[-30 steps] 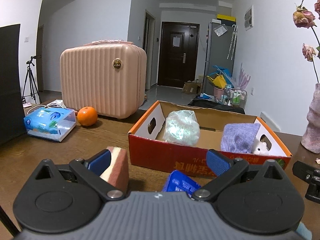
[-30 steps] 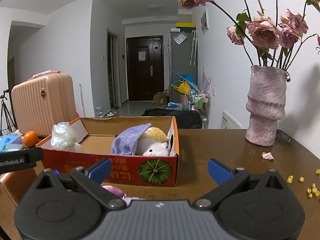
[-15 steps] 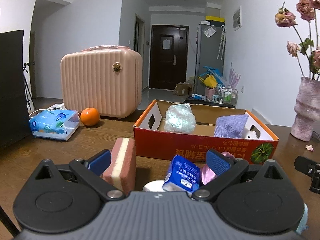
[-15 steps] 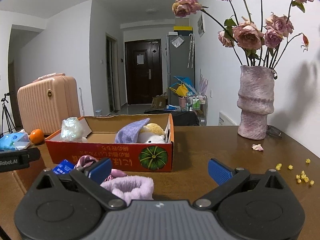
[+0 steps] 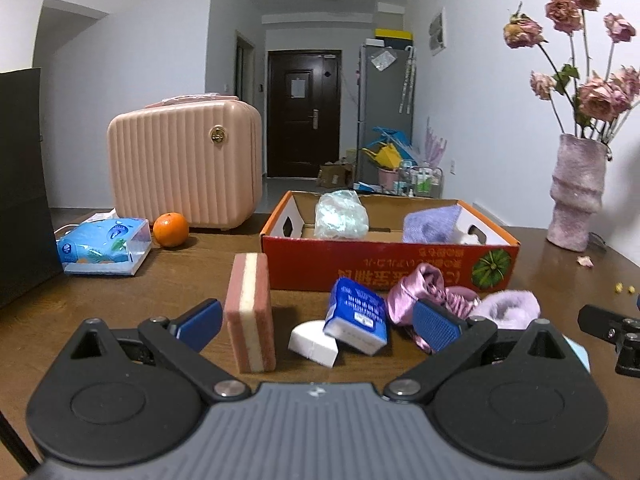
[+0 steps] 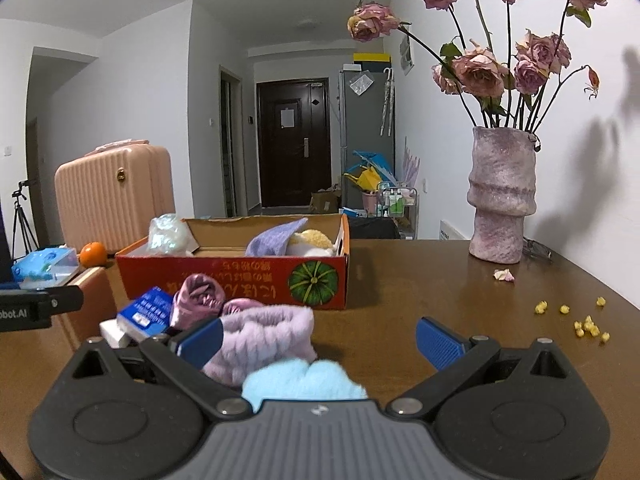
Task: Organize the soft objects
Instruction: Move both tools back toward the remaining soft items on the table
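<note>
A red cardboard box (image 5: 390, 264) (image 6: 236, 276) on the wooden table holds a shiny crinkled bundle (image 5: 340, 216), a purple cloth (image 5: 430, 224) and a plush toy (image 6: 312, 238). In front of it lie a pink-and-cream sponge (image 5: 250, 312) standing on edge, a blue tissue pack (image 5: 356, 314), a white block (image 5: 314, 344), a pink satin scrunchie (image 5: 420, 290), a fluffy lilac band (image 6: 268, 338) and a light blue fluffy item (image 6: 300, 382). My left gripper (image 5: 316, 326) is open, held back from the pile. My right gripper (image 6: 318, 342) is open above the lilac band and blue item.
A pink ribbed case (image 5: 186, 164), an orange (image 5: 171, 229) and a blue wipes pack (image 5: 102, 246) stand at the left. A vase of dried roses (image 6: 502, 200) stands at the right, with a petal (image 6: 504, 275) and yellow crumbs (image 6: 586, 322) near it.
Both grippers have pulled back from the box and toward me, so the pile of soft items in front of the box has come into view. Both stay open.
</note>
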